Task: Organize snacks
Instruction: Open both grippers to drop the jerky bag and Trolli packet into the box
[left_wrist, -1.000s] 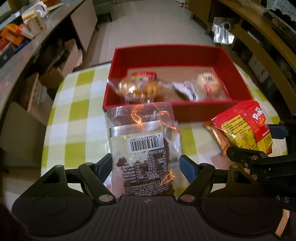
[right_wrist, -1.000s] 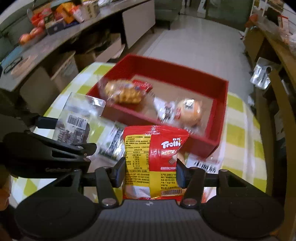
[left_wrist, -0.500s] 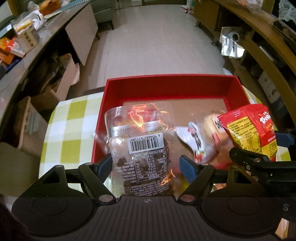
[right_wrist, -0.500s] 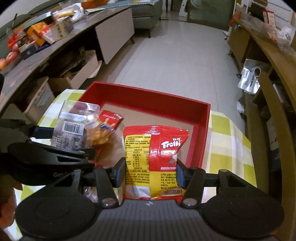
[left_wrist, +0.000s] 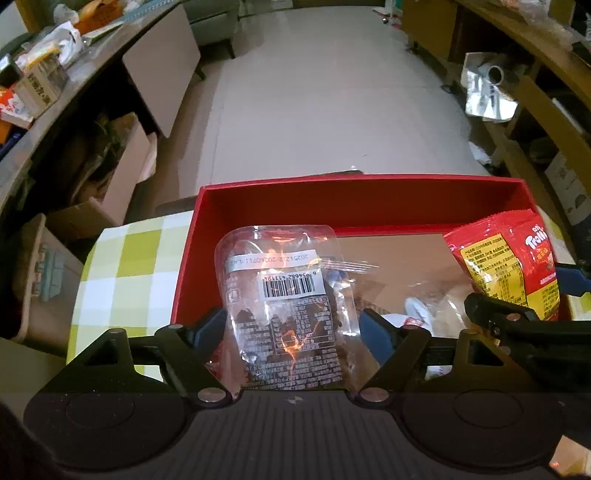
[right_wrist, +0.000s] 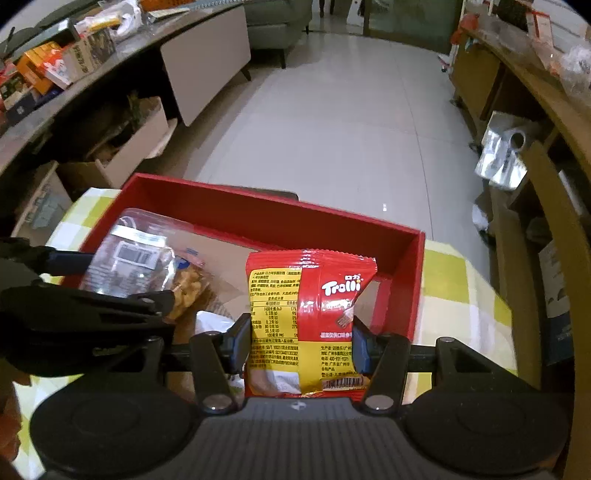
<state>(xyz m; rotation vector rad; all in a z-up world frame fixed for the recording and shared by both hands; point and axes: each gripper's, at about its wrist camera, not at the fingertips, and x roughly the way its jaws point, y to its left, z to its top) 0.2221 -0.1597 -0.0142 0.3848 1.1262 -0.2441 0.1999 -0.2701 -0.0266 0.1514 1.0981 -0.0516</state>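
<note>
I hold two claws side by side, both tipped steeply down over a red box that sits on a table with a yellow-green and white checked cloth.

My left claw has a clear packet of dark dried fruit standing upright between its blue pads. Its jaws are opening. A white barcode label faces me, upside down. In this view a gap shows between the right pad and the packet's edge, while the left pad lies close against it; I cannot tell whether it presses. The packet hangs over the left part of the box, its top reaching toward the far wall.

My right claw is clamped on a red and yellow gummy bag, both blue pads pressing its sides. The bag stands upright with its white logo on the right half. It hangs over the right part of the box, close to the right-hand wall.

Below and between the two claws, on the brown floor of the box, lie a clear bag of golden crackers and a white-wrapped snack, partly hidden by the claw arms.

Beyond the box is pale tiled floor. A cluttered counter runs along the left, wooden shelves along the right.
</note>
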